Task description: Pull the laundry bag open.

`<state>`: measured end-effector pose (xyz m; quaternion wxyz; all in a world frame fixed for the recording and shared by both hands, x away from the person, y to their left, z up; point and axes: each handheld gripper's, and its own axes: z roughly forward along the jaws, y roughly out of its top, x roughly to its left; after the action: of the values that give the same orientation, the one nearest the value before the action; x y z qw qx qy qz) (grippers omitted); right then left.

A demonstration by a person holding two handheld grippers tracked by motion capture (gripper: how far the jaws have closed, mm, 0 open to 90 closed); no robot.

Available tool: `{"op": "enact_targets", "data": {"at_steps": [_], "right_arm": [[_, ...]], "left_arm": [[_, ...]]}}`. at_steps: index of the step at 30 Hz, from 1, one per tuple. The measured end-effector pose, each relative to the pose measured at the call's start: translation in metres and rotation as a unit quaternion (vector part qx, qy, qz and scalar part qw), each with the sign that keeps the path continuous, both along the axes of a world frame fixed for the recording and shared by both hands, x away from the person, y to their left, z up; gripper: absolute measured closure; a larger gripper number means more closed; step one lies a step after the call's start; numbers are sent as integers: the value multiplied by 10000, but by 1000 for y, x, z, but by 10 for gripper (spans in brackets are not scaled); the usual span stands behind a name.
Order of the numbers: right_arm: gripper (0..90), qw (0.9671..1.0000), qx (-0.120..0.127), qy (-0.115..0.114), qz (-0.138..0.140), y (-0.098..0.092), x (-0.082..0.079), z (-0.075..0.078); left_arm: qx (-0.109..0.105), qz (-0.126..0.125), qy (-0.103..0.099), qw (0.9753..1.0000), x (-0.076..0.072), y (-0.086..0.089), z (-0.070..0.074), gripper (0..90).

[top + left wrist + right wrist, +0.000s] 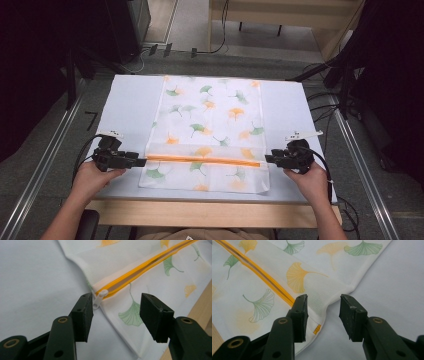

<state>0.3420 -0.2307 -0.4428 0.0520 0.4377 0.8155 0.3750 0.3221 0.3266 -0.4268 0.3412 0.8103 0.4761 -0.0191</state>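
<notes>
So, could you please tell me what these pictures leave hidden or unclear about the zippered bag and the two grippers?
- Inside of the bag: hidden by its own fabric in the high view; the open orange zipper shows just a dark slit.
- White zipper pull: too small to make out in the high view.
- Left gripper and right gripper: jaw gaps too small in the high view; the gripper views show them open.

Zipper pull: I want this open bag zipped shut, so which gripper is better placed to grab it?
Left. The left gripper is open with the zipper pull between its jaws; the right gripper faces the far end.
</notes>
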Motion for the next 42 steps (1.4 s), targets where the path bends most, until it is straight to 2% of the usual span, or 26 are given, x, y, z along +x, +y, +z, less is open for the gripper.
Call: {"op": "enact_targets", "data": {"at_steps": [5,12,17,24,28,34,36,42], "right_arm": [[591,10000,6,-63,19,-1,0,0],[572,9999,-24,-150,36,-2,0,1],[550,9998,-7,-197,-22,-3,0,1],[513,9995,78,-288,-138,-11,1,1],[496,9991,93,-349,-200,-17,2,1],[377,9979,198,-492,-381,-28,3,0],[341,9966,196,-597,-526,-30,4,-1],[322,9952,228,-660,-693,-39,6,-4]], "left_arm": [[-73,162,-121,9998,-3,7,3,443],[-50,344,-413,9985,-1,10,7,415],[15,427,-560,9975,1,14,8,402],[-5,587,-735,9956,4,23,9,385],[70,622,-815,9947,5,25,7,371],[248,694,-984,9924,4,28,6,361],[281,722,-991,9921,5,29,5,352],[406,809,-1108,9897,5,32,3,325]]}}
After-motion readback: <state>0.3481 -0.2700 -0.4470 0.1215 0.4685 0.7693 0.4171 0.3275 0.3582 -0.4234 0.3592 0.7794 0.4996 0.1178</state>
